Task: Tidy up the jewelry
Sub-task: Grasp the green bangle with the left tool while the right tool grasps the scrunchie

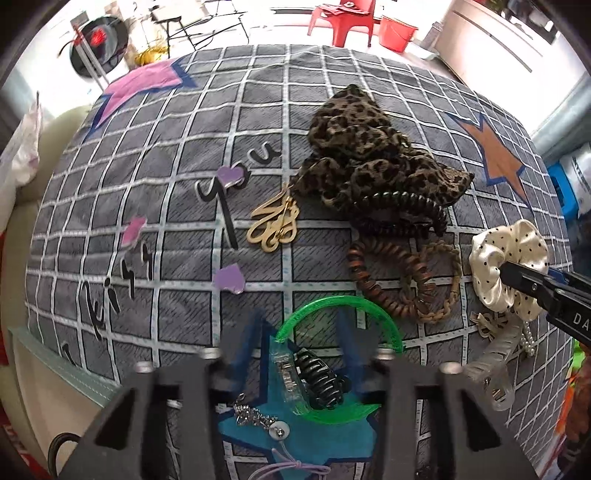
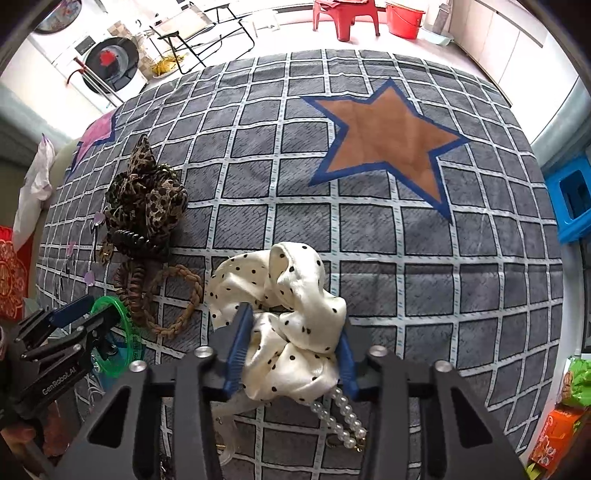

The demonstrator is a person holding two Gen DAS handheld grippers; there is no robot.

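The right gripper (image 2: 291, 350) squeezes the cream dotted scrunchie (image 2: 288, 314) between its blue fingers (image 2: 240, 339), likely to lift it clear of the pearl string (image 2: 343, 424) just beneath. The left gripper (image 1: 299, 354) stands narrowed around the green bangle (image 1: 340, 306) and black claw clip (image 1: 321, 384); whether its pads press them I cannot tell. All lie on the checked bed cover (image 2: 369, 236).

Bright daylight floods in from beyond the bed (image 2: 369, 236), blowing out the floor (image 1: 280, 33) there. Shadows are soft. Fisheye bending darkens the corners; focus stays fairly sharp.
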